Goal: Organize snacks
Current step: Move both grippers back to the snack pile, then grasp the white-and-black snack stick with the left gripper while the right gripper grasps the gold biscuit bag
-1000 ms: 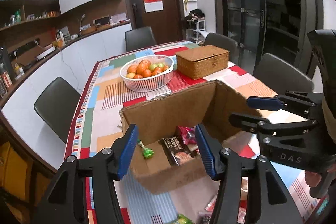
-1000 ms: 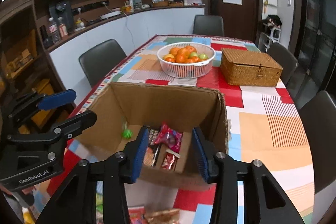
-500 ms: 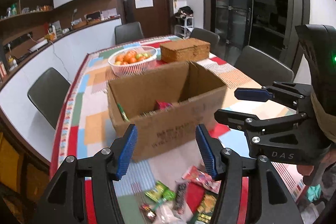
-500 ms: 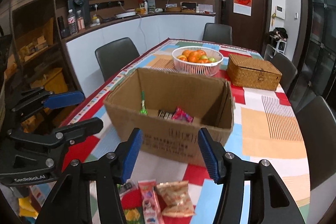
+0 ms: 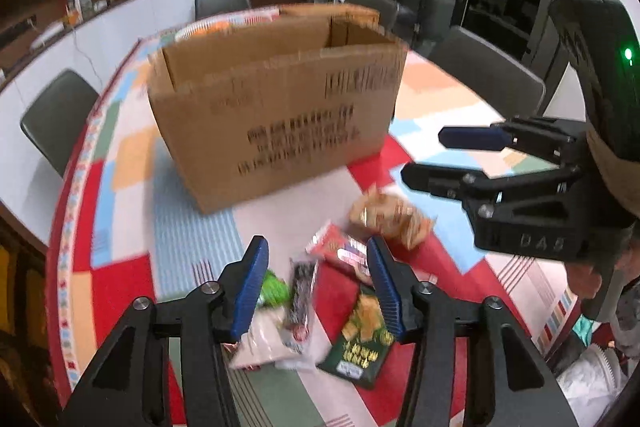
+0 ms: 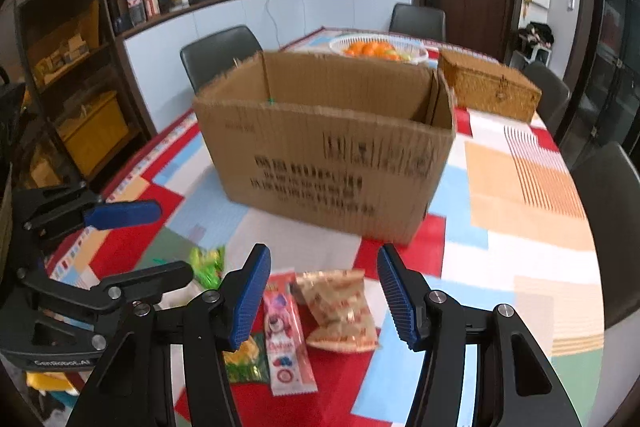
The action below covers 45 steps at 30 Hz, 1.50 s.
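The long dining table under its red, blue, orange and white patchwork cloth (image 6: 520, 187) carries everything. Largest on it is the open brown cardboard box with black print on its side (image 6: 332, 155), standing upright across the middle of the table, its top flaps open. Behind the box, toward the far end, sit a woven wicker lidded basket (image 6: 490, 89) and a white mesh bowl of oranges (image 6: 378, 49), side by side.

Between the box and the near edge of the table lies a loose cluster of snack packets. The tan crinkled bag with red print (image 6: 340, 307) lies nearest the box on the right side of the cluster; just beside it is a long red-and-pink wrapped bar (image 6: 286, 335). A dark green packet showing yellow crackers (image 5: 360, 339) lies closest to the near edge, next to a narrow black-and-red stick packet (image 5: 300, 299) and a small bright green wrapper (image 5: 276, 287).

My left gripper (image 5: 316, 279) hovers above the cluster with its blue pads wide apart, holding nothing. My right gripper (image 6: 320, 291) hangs over the tan bag and red bar, likewise spread wide and empty.
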Each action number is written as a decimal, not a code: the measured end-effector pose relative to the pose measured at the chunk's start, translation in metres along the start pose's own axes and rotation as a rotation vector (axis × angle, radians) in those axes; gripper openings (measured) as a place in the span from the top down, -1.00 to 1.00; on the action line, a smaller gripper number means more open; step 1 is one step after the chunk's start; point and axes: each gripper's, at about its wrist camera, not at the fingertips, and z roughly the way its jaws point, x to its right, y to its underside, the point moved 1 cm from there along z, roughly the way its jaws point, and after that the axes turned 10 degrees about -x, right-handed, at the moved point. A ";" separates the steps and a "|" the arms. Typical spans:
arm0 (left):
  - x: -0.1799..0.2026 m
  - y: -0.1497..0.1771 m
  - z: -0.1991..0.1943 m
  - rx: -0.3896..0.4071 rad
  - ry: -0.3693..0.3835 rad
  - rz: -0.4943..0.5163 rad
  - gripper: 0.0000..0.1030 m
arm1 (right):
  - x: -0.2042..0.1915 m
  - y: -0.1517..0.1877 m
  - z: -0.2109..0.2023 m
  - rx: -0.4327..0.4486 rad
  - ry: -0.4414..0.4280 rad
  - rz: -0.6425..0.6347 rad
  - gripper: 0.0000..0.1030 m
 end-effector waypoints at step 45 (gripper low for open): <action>-0.020 0.009 0.093 -0.215 0.071 -0.140 0.59 | 0.029 0.030 0.099 -0.253 -0.076 0.110 0.07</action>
